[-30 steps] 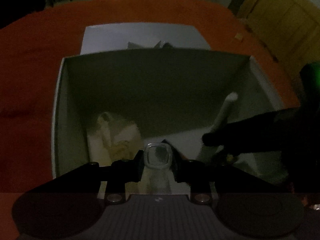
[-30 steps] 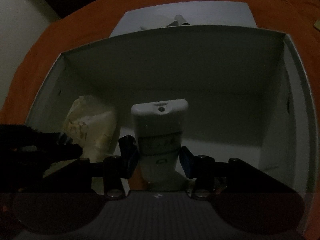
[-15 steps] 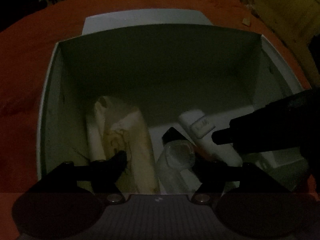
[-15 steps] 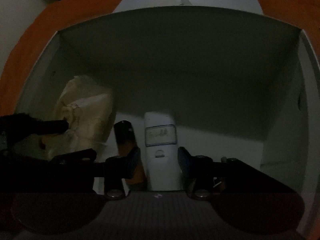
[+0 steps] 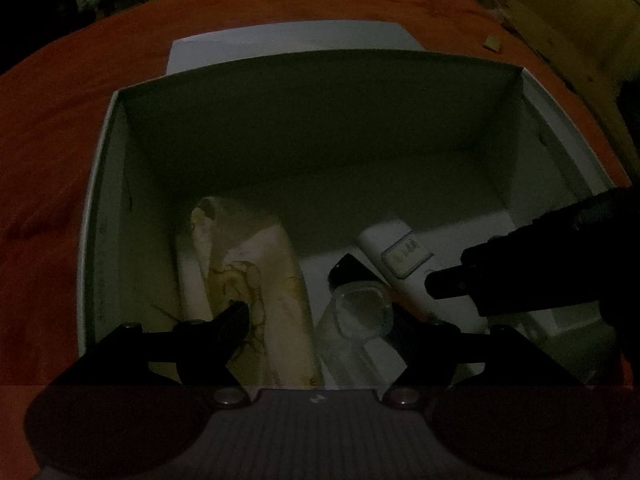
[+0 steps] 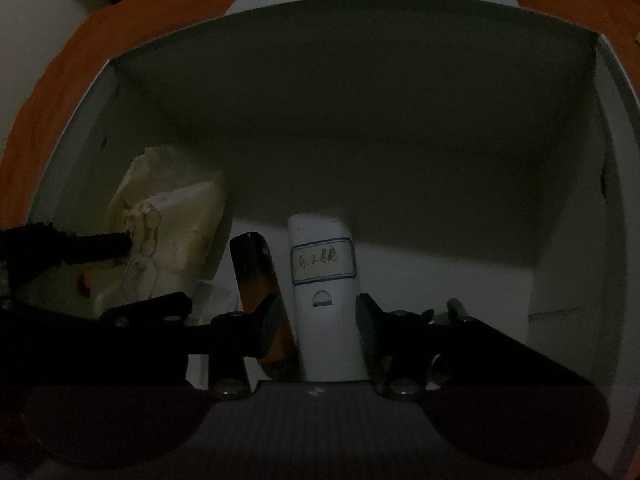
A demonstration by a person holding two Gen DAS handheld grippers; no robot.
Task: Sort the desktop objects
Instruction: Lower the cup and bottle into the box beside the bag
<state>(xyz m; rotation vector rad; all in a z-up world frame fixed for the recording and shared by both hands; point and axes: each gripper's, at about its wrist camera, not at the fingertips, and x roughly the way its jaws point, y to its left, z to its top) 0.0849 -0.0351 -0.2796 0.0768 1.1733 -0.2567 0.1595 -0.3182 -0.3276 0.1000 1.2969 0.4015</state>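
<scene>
Both grippers hang inside a white open box (image 5: 104,184) (image 6: 616,92) on an orange tabletop. My left gripper (image 5: 320,320) is open, its fingers on either side of a clear plastic container (image 5: 356,320) lying on the box floor. My right gripper (image 6: 316,320) is open, its jaws a little apart from a white remote-like device (image 6: 324,280) with a labelled sticker that lies flat; it also shows in the left wrist view (image 5: 400,256). A dark orange-bottomed item (image 6: 256,276) lies beside it. A cream tissue pack (image 5: 248,276) (image 6: 172,224) lies at the left.
A white sheet or lid (image 5: 288,44) lies behind the box on the orange cloth (image 5: 48,140). The box walls rise close on all sides. Yellow cabinets (image 5: 568,12) stand at the far right. The scene is very dim.
My left gripper has opened and let go of the clear container, which now lies in the box. My right gripper has lowered the white device flat and opened off it.
</scene>
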